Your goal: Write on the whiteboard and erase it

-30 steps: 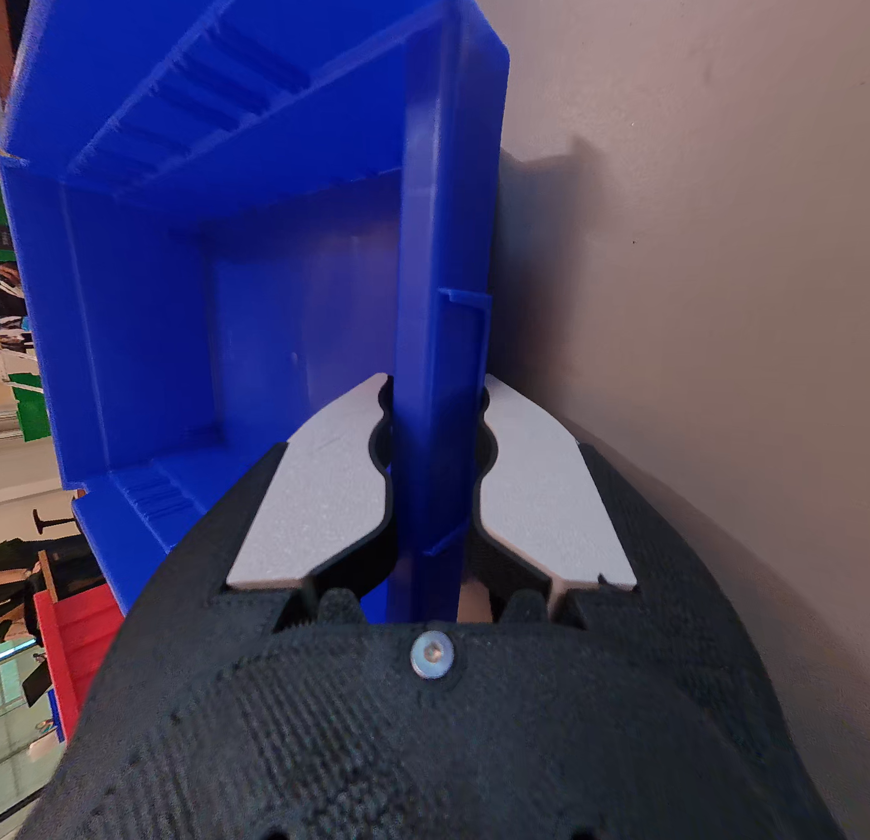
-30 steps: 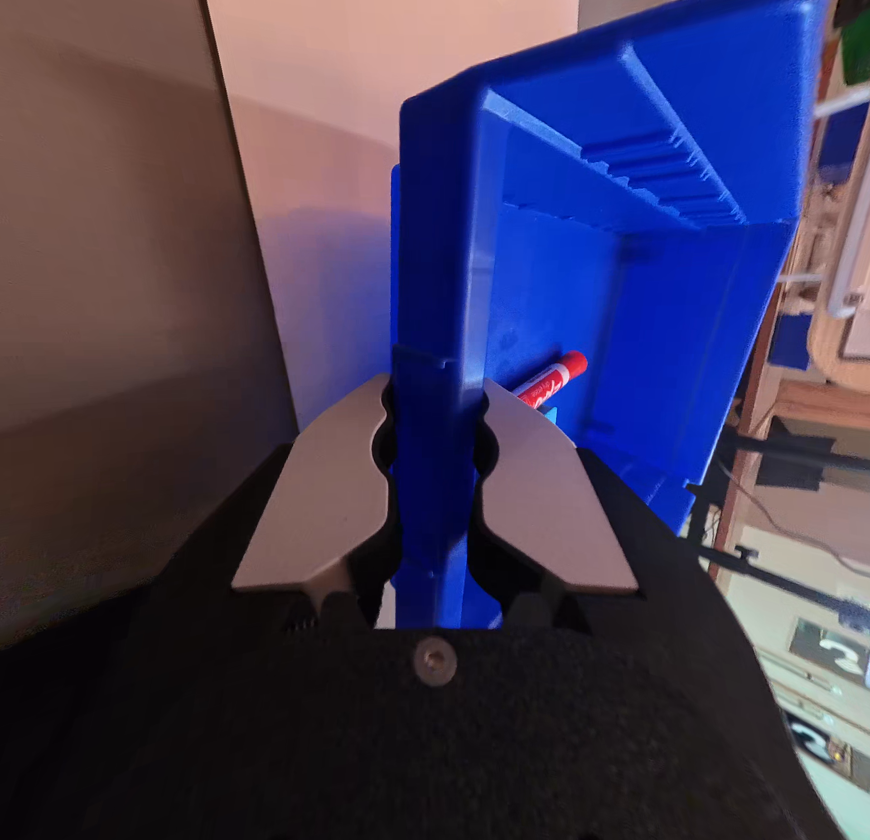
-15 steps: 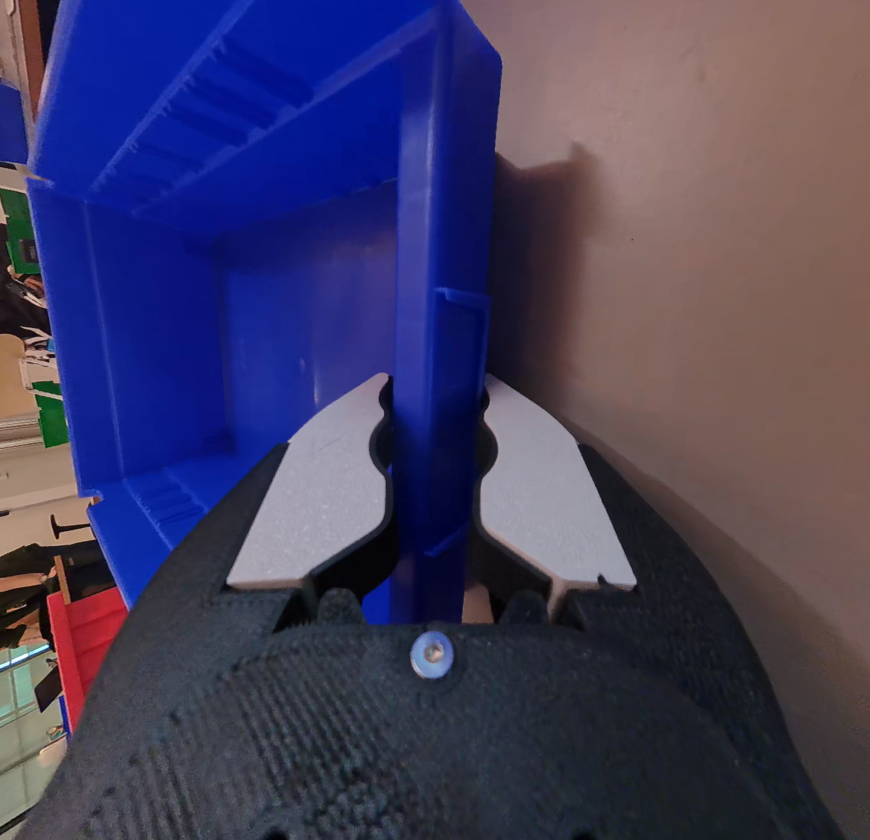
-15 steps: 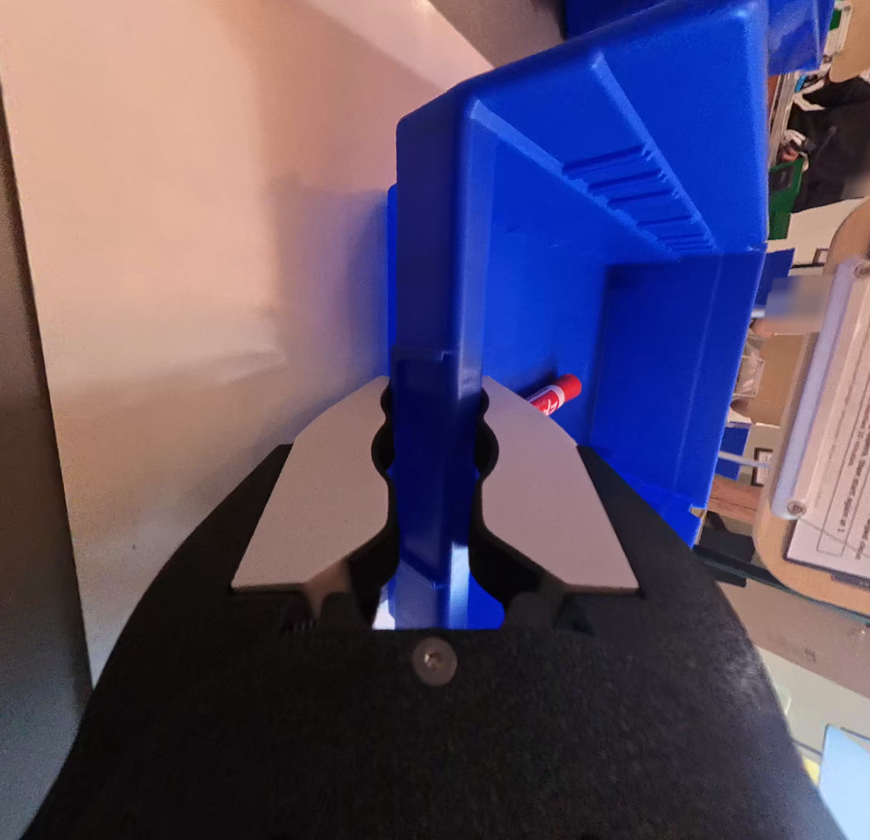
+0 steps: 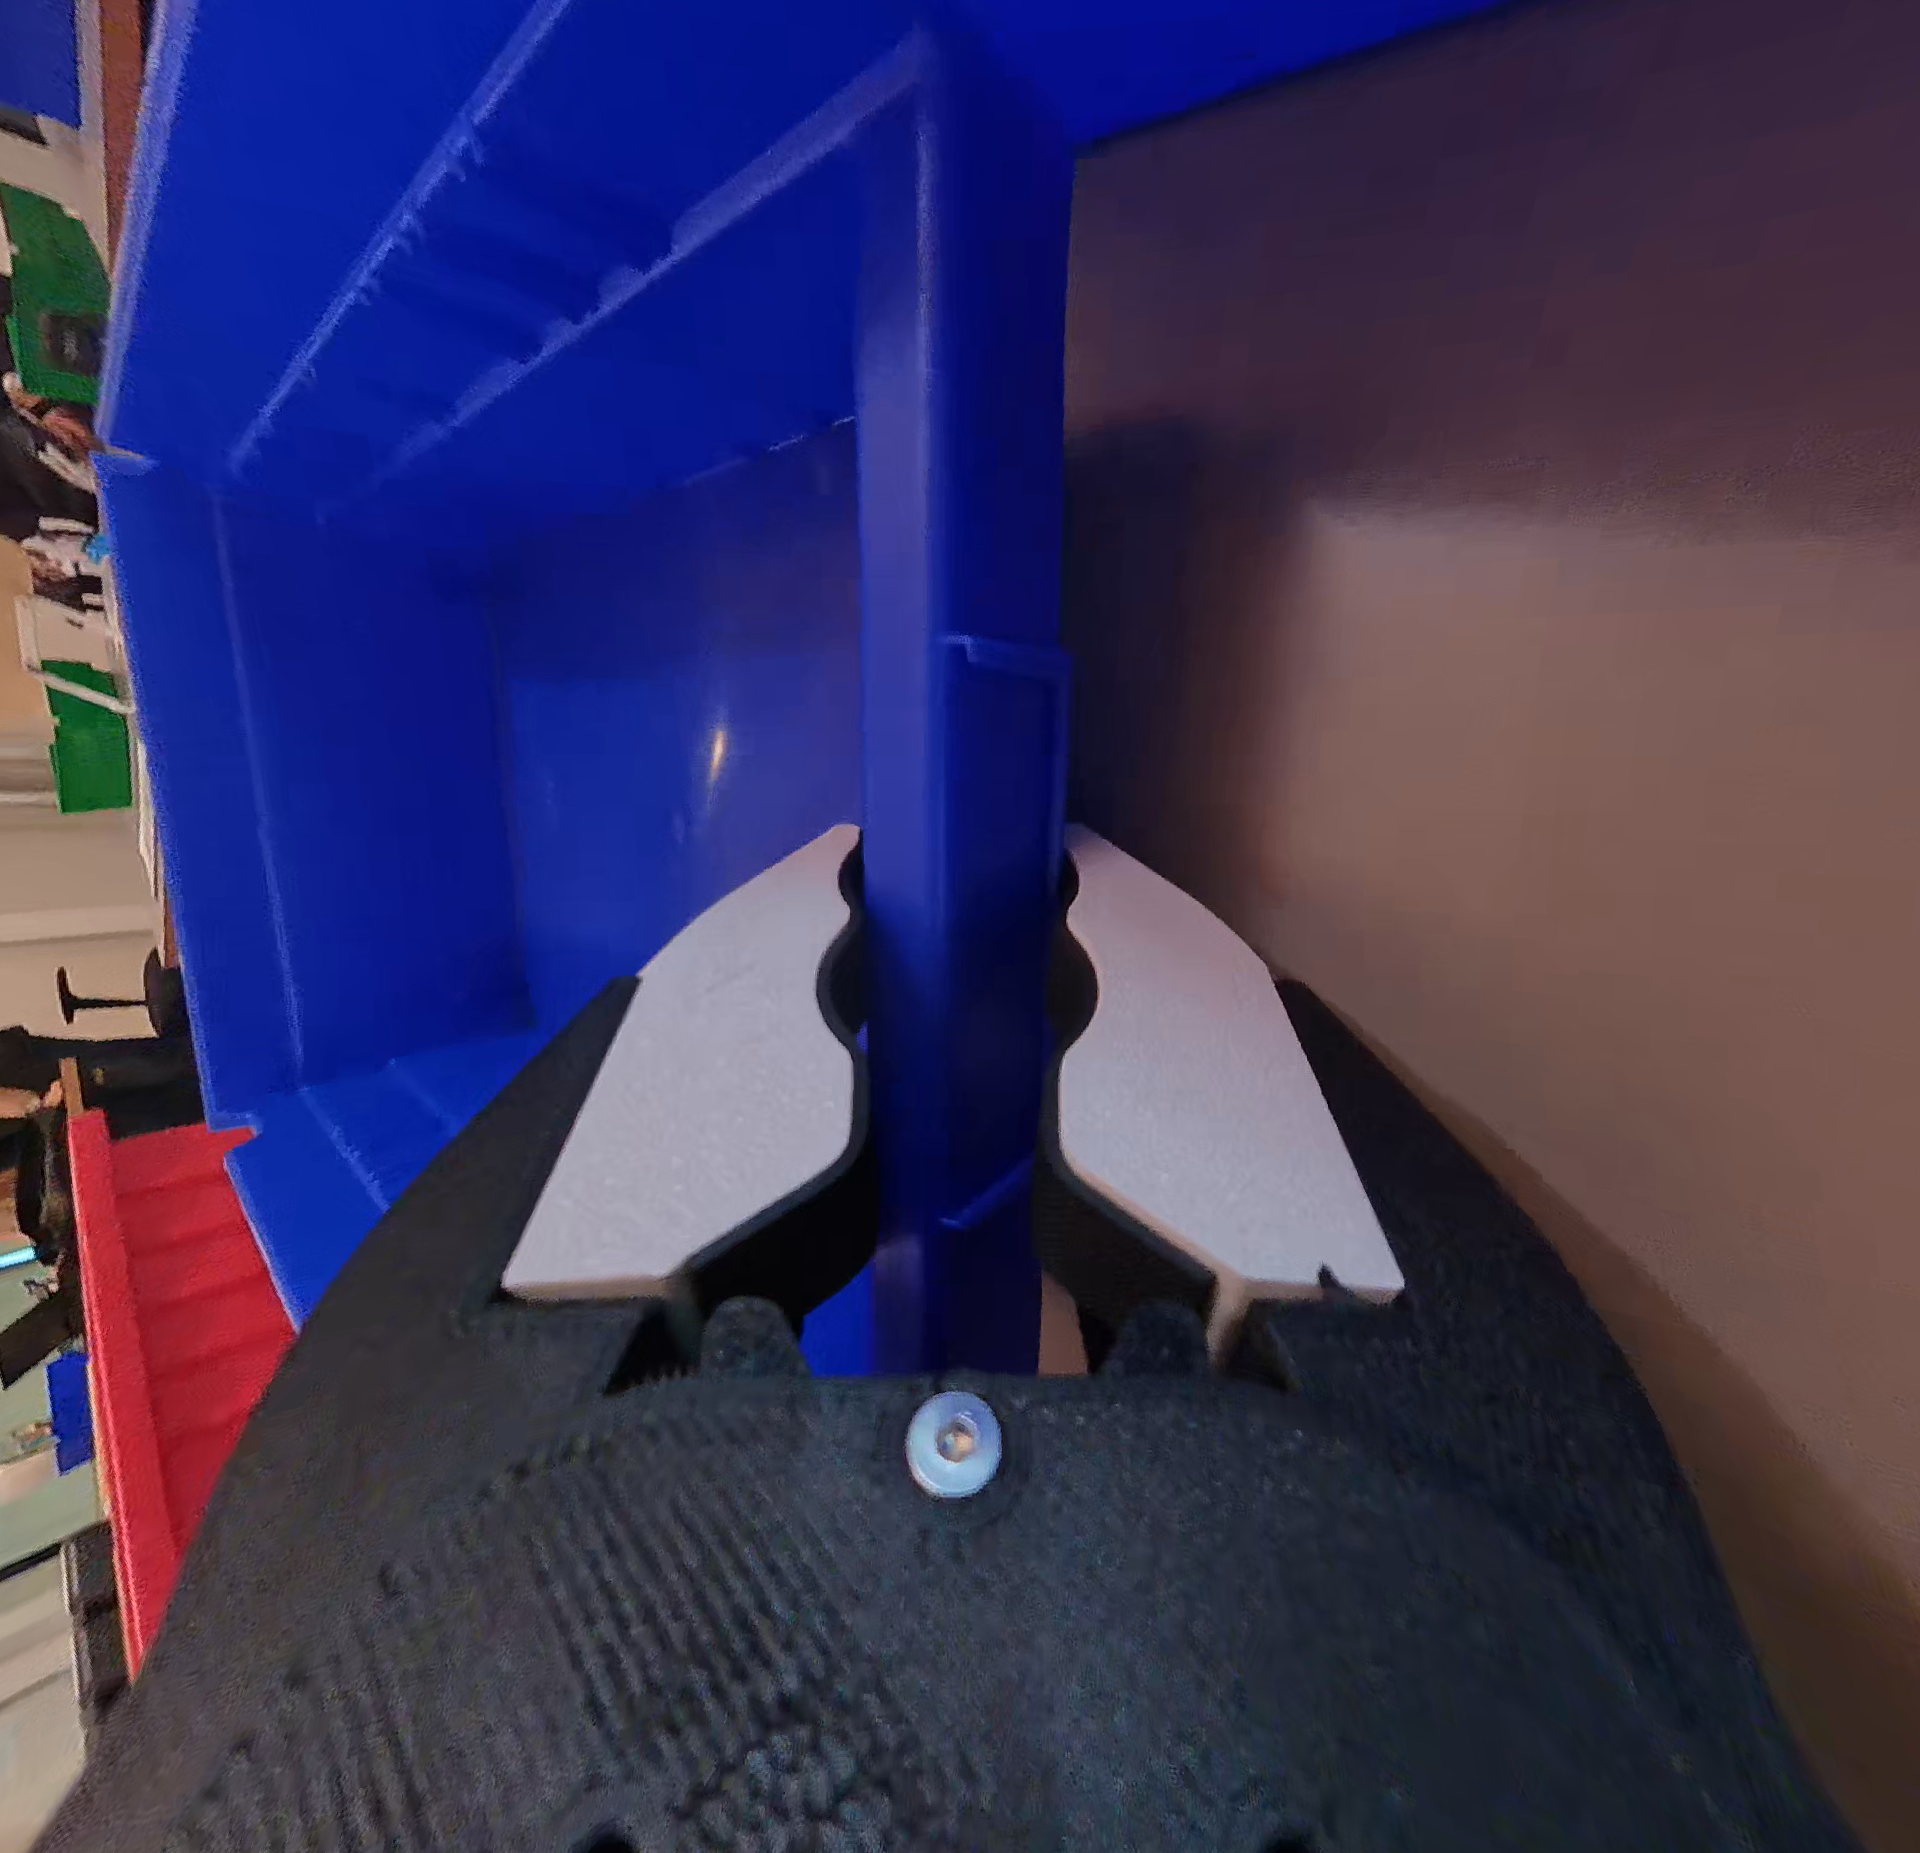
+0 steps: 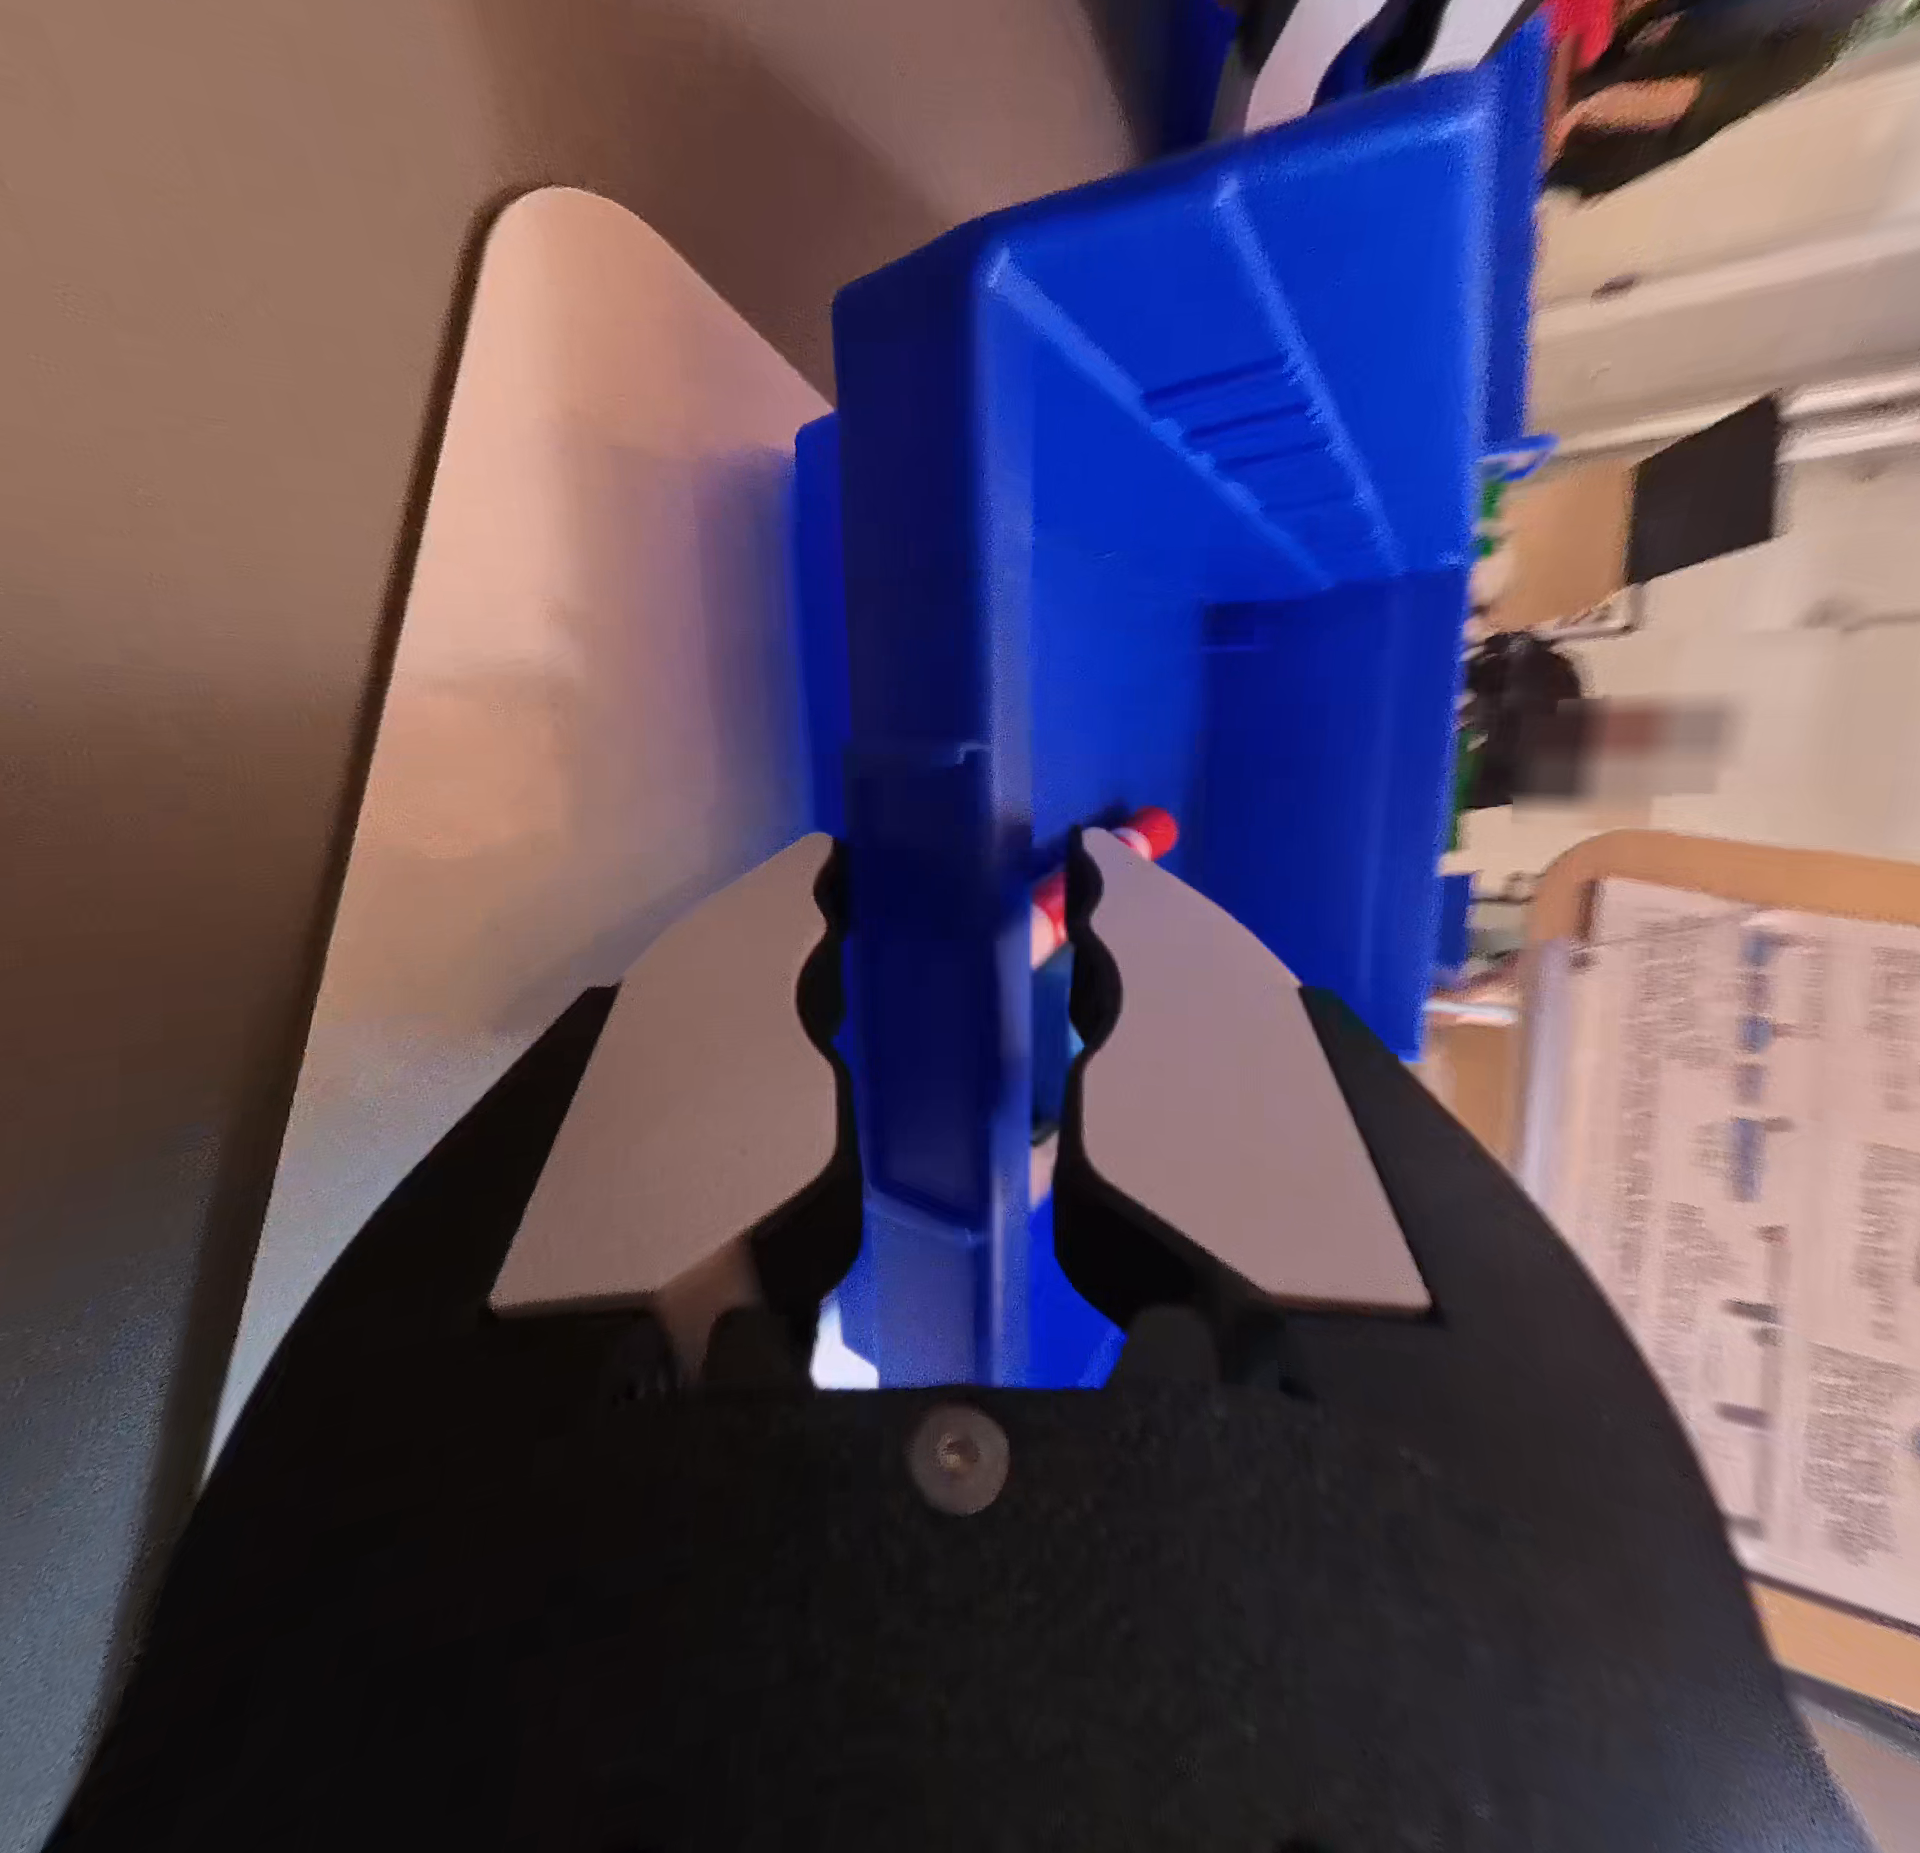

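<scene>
A blue plastic bin (image 5: 623, 349) is held between both grippers by opposite walls. My left gripper (image 5: 961, 847) is shut on one wall of the bin. My right gripper (image 6: 956, 842) straddles the opposite wall of the same bin (image 6: 1299, 453); its jaws stand a little apart, with a gap on the right side. A red marker (image 6: 1148, 824) lies inside the bin, partly hidden behind my right finger. The pale whiteboard (image 6: 582, 556), with a rounded corner, lies flat beside and under the bin on a brown surface (image 6: 208, 245).
A second blue bin (image 5: 1351, 16) sits close above the held bin in the left wrist view. A red bin (image 5: 177, 1336) is at the lower left there. A framed printed sheet (image 6: 1714, 1180) is at the right of the right wrist view. The background is cluttered.
My right gripper's jaws have widened and loosened from the bin wall. Both views have swung, and the whiteboard's rounded corner has come into sight. My left gripper stays clamped.
</scene>
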### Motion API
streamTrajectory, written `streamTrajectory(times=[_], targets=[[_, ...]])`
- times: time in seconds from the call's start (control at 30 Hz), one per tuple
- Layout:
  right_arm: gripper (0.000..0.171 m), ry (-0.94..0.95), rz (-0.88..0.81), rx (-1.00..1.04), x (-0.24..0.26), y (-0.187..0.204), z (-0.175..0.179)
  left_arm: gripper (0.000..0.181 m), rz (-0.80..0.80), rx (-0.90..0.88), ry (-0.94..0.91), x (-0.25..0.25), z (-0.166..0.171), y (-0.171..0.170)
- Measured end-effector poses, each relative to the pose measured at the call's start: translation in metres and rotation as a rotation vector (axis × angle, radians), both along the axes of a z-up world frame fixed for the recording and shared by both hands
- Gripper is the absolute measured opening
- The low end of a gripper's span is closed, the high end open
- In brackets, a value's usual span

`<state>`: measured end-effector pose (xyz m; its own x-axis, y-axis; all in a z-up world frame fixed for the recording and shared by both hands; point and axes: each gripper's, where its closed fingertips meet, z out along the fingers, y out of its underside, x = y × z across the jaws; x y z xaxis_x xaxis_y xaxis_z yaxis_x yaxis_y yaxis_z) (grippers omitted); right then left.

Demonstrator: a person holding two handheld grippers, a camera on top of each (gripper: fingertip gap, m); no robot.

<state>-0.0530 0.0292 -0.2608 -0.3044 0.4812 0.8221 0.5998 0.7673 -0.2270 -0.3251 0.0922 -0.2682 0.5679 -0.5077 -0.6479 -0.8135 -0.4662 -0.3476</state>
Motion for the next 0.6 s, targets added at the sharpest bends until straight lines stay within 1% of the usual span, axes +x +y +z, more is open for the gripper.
streamTrajectory(times=[0.07, 0.2, 0.37, 0.47, 0.6], targets=[[0.041, 0.038, 0.041, 0.039, 0.003, -0.005, 0.009, 0.032, 0.030, 0.008, -0.008, -0.009, 0.002, -0.001], [0.044, 0.151, 0.017, -0.126, 0.015, -0.017, 0.027, 0.031, 0.066, 0.044, -0.030, -0.019, 0.011, -0.001], [0.048, 0.350, -0.089, -0.383, 0.040, -0.013, 0.051, 0.031, 0.094, 0.095, -0.041, -0.026, 0.027, -0.003], [0.050, 0.437, -0.162, -0.460, 0.056, -0.004, 0.061, 0.031, 0.089, 0.136, 0.006, -0.027, 0.039, -0.007], [0.052, 0.530, -0.232, -0.506, 0.070, 0.007, 0.074, 0.031, 0.055, 0.204, 0.036, -0.011, 0.069, -0.016]])
